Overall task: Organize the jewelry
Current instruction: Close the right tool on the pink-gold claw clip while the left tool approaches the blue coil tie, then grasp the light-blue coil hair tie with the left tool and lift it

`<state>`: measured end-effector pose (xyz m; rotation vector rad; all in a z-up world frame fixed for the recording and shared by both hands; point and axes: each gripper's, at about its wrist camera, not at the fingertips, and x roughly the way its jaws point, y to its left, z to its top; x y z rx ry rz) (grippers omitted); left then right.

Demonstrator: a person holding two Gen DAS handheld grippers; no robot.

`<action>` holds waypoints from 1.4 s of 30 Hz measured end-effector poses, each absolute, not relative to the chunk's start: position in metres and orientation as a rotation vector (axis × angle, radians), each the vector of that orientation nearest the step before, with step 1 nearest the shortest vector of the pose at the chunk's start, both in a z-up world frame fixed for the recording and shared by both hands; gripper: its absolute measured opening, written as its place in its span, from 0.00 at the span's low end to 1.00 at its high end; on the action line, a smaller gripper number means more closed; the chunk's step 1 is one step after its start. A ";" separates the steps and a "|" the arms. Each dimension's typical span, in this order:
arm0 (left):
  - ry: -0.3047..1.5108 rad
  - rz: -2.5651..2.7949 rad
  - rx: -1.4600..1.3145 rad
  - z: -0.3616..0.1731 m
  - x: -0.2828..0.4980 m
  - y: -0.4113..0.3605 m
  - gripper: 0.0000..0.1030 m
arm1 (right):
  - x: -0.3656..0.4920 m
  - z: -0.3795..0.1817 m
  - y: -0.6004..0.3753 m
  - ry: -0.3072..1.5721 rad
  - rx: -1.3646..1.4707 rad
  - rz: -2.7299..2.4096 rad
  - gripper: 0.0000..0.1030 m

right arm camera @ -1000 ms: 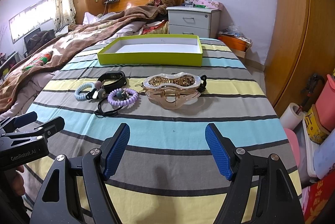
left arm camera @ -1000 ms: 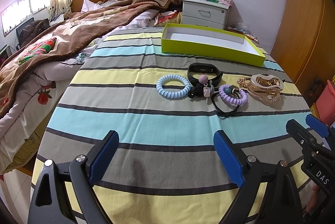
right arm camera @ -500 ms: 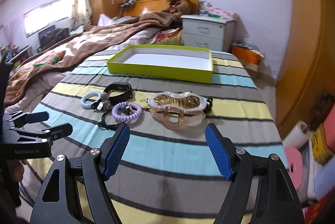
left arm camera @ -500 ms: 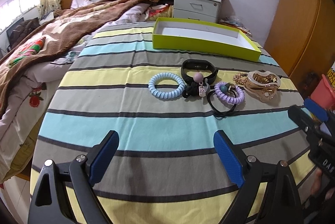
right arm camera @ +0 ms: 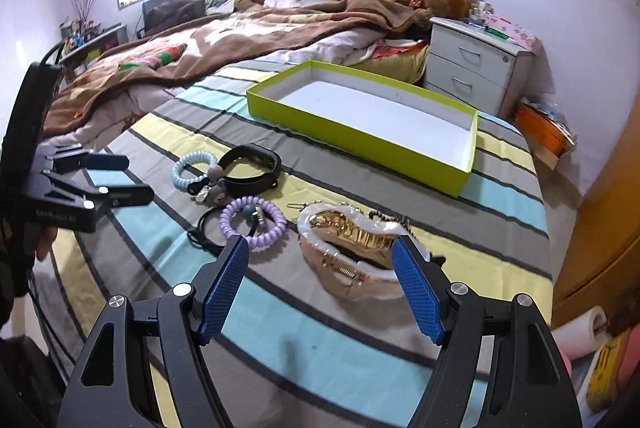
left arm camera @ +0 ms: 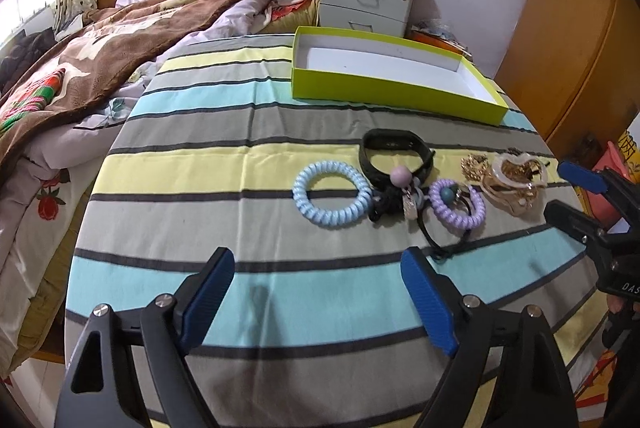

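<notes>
Both tools are seen spread wide and empty above a striped tabletop [left arm camera: 320, 308]. The right tool [right arm camera: 320, 292] is held low over a large hair claw [right arm camera: 352, 248], pearly pink with gold teeth, which is framed between its blue pads; whether the right-hand pad touches the claw cannot be told. The left tool [left arm camera: 316, 304] is held well short of the jewelry, over a turquoise stripe.

The jewelry is laid in a loose row across the middle of the tabletop. From the left tool's view, a pale blue spiral hair tie [left arm camera: 330, 192] is seen furthest left, beyond the gap between the pads. Just beside it lies a black wristband [left arm camera: 394, 152], with a pink bead and a small silver charm resting against its near edge. A purple spiral hair tie [left arm camera: 456, 204] with a teal bead is laid on a thin black elastic loop [left arm camera: 434, 240], whose near edge lies close to the right pad. The claw lies at the far right end.

A shallow lime-green box [right arm camera: 360, 136] with a white interior stands beyond the row, apart from it.
</notes>
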<state>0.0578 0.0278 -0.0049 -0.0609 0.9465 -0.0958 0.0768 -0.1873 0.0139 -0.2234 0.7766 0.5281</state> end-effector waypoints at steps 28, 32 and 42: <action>1.050 0.002 -0.064 -0.024 0.116 0.044 0.69 | 0.098 -0.002 -0.181 0.992 -0.329 0.587 0.21; 1.040 0.012 -0.007 -0.026 0.117 0.040 0.68 | 0.098 -0.005 -0.181 0.995 -0.341 0.574 0.21; 1.025 0.033 -0.014 -0.026 0.115 0.040 0.68 | 0.094 -0.004 -0.184 0.949 -0.311 0.524 0.12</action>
